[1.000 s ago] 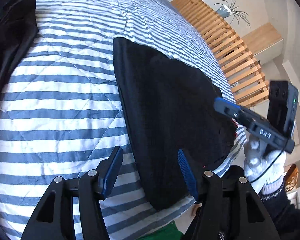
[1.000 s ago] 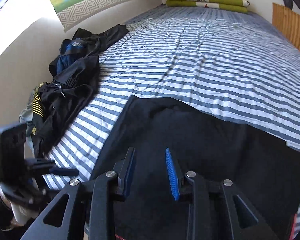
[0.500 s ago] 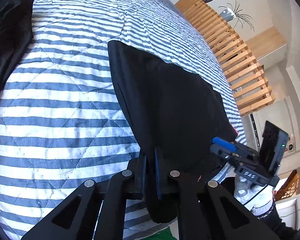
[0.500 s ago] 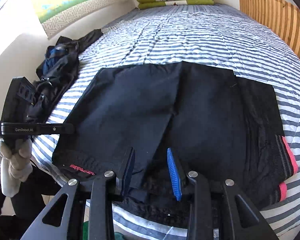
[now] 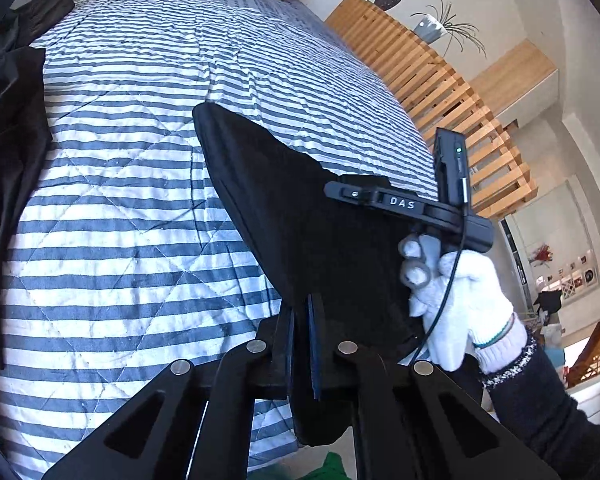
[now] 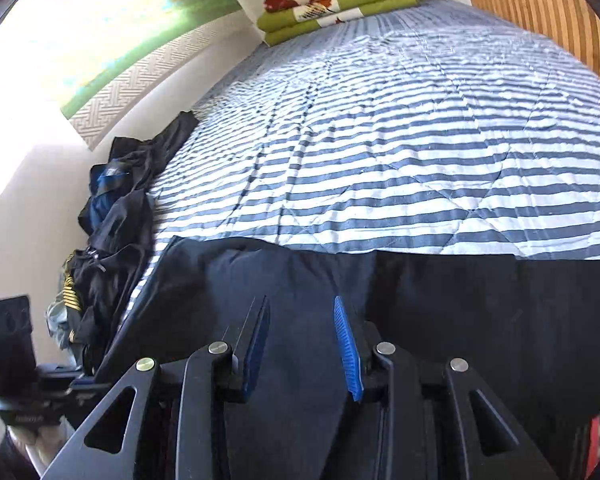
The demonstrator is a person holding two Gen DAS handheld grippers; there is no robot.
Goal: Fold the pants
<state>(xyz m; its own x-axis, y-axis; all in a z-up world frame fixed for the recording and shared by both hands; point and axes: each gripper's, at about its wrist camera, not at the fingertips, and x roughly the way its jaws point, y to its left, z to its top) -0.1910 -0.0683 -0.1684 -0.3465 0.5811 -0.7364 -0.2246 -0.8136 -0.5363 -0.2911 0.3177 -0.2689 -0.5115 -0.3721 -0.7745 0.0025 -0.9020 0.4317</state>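
striped bed [image 5: 140, 208], pants [image 5: 300, 220] clamped

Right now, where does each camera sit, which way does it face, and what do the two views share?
Left wrist: rides the left tongs, facing down along the striped bed; they are shut on the black pants; the gloved right hand shows.
Right wrist: rides the right tongs, facing up the bed toward folded blankets; their jaws stand apart over the pants.
Shared: pants, bed, blankets, dark clothes pile.
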